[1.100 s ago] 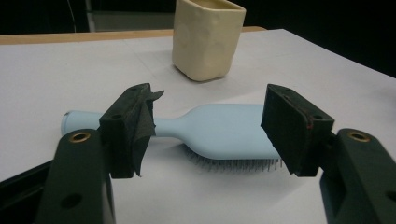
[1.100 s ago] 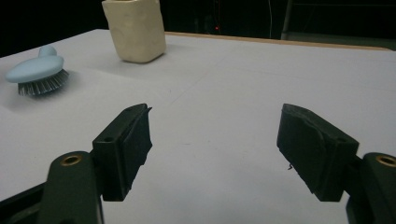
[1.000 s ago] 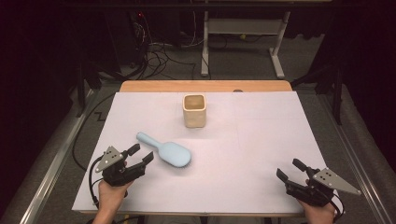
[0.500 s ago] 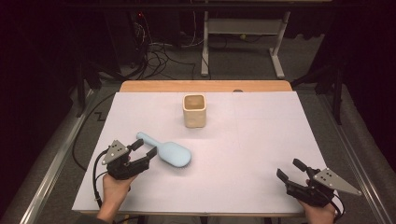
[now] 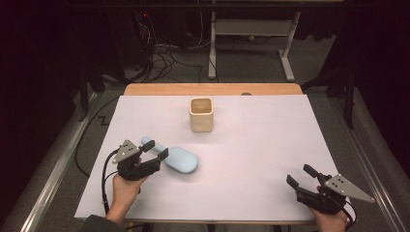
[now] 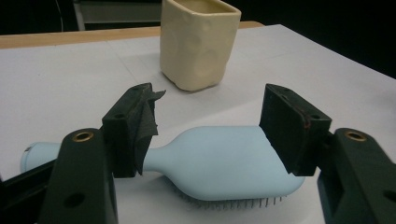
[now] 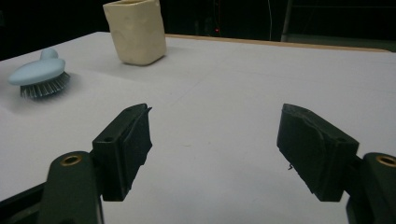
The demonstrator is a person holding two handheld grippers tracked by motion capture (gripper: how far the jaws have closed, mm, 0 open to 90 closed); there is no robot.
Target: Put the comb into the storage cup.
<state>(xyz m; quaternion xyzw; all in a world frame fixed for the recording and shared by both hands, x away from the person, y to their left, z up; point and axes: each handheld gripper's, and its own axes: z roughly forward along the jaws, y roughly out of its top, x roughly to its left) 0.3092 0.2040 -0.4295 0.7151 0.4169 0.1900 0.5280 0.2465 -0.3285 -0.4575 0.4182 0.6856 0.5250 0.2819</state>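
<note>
Here, the white-covered table (image 5: 251, 159) spreads out before me, with the cream ceramic cup (image 5: 201, 114) standing upright toward twelve o'clock, well apart from everything else. The pale blue hairbrush (image 5: 175, 157) lies bristles down at about ten o'clock from the table's middle, its long axis running from the handle at the upper left to the rounded head at the lower right. My left gripper (image 5: 154, 149) is the nearer one by far: its jaws are spread and straddle the brush where the handle widens into the head, one pad on each side, neither touching it as far as I can tell. My right gripper (image 5: 300, 176) hovers at five o'clock, jaws spread on nothing, well apart from the brush. I judge a straight squeeze by the left, across that axis, would take it.
</note>
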